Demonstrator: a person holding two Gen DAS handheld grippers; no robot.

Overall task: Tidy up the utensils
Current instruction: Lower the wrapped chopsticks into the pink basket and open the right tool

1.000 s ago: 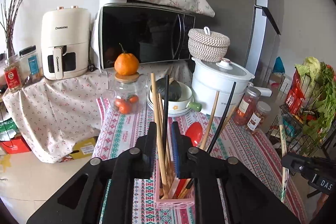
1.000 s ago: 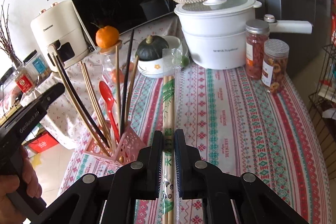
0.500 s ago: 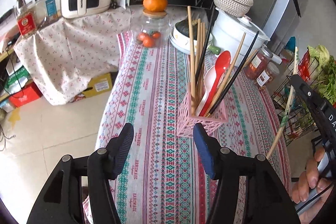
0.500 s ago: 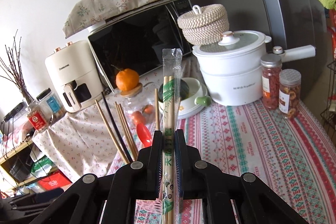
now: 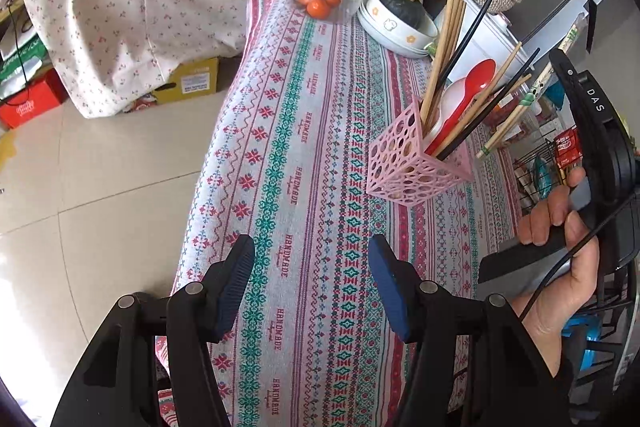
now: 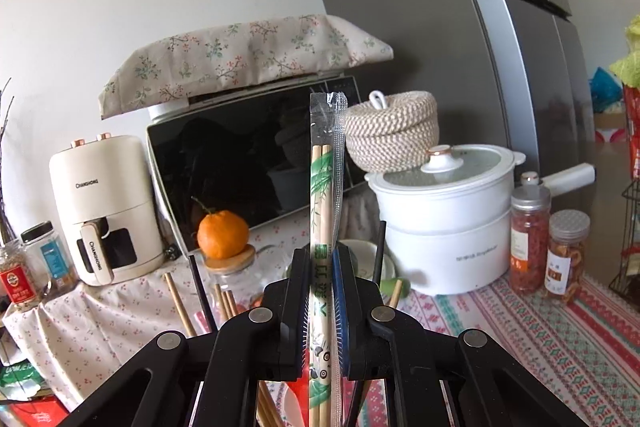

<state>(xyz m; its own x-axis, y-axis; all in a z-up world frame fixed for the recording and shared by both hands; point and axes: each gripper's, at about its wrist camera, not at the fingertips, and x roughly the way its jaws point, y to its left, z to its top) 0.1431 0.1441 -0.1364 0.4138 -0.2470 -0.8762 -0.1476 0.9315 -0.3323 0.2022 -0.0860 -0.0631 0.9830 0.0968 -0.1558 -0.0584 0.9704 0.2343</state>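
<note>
Here, left tool agape over patterned bench, gripping nothing; pink holder ahead, rightward. Right tool clamped on wrapped chopsticks, upright above holder.

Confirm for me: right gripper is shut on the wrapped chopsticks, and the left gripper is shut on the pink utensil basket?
Not quite. The left wrist view shows the left gripper open over the tablecloth, well short of the pink utensil basket. The right gripper is indeed shut on the wrapped chopsticks.
</note>
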